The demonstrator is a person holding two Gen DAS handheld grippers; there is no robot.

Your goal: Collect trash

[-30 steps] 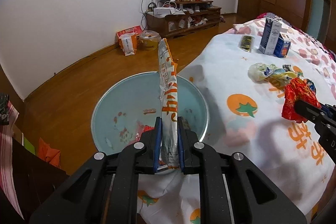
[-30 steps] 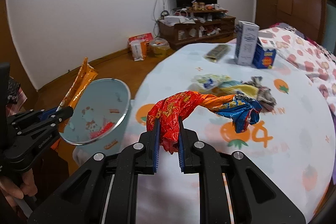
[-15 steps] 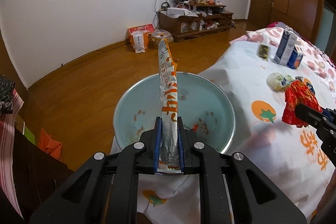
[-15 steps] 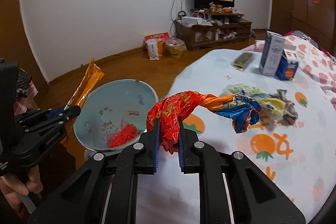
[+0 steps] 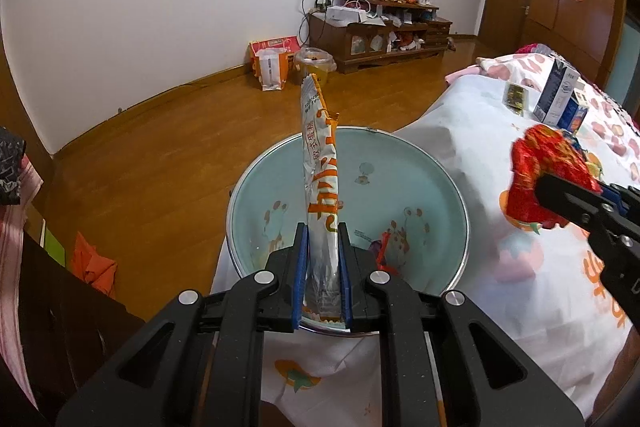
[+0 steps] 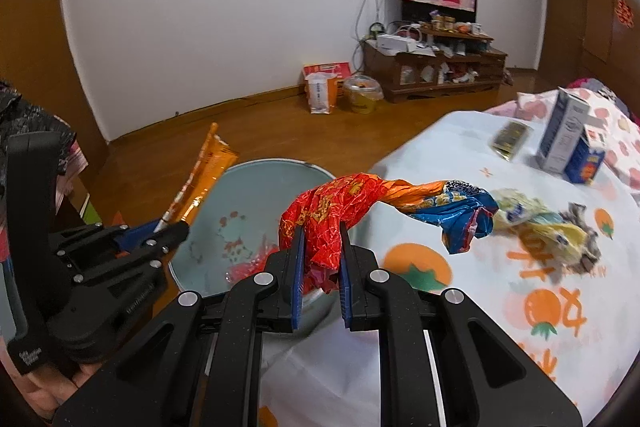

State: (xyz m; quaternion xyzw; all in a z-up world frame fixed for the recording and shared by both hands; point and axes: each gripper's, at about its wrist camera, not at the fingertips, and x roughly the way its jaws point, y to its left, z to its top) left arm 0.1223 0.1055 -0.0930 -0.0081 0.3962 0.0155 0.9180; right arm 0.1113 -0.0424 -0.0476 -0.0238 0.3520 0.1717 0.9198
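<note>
Trash was in both grippers, and the enamel basin [image 5: 448, 195] served as the landmark for everything else. Above the basin's near rim, the left gripper [image 5: 323, 275] had its jaws closed on the lower end of a long silver-and-orange snack wrapper [image 5: 320, 179], which stood nearly upright over the basin's pale blue bowl. Inside the basin, by the near wall, lay a scrap of red wrapper [image 5: 385, 245], partly hidden behind the gripper's fingers.

To the right of the basin, the right gripper [image 6: 320, 267] had its jaws clamped on a crumpled red foil wrapper [image 6: 332, 211]; from its own camera the wrapper hung just above the basin's right edge, and its twisted orange and blue tail [image 6: 460, 211] trailed out over the fruit-printed bedsheet [image 6: 460, 327]. From the left camera the same gripper [image 5: 568, 205] reached in from the right, the red foil bunched at its tip beside the basin.

Farther right of the basin, on the sheet, a pile of crumpled wrappers [image 6: 548, 227] lay loose. Beyond that pile stood a white-and-blue carton [image 6: 564, 135] with a smaller blue juice box [image 6: 586, 159] touching it, and a dark flat packet [image 6: 510, 139] lay near them. The basin itself sat at the edge of the bed, on the sheet.
</note>
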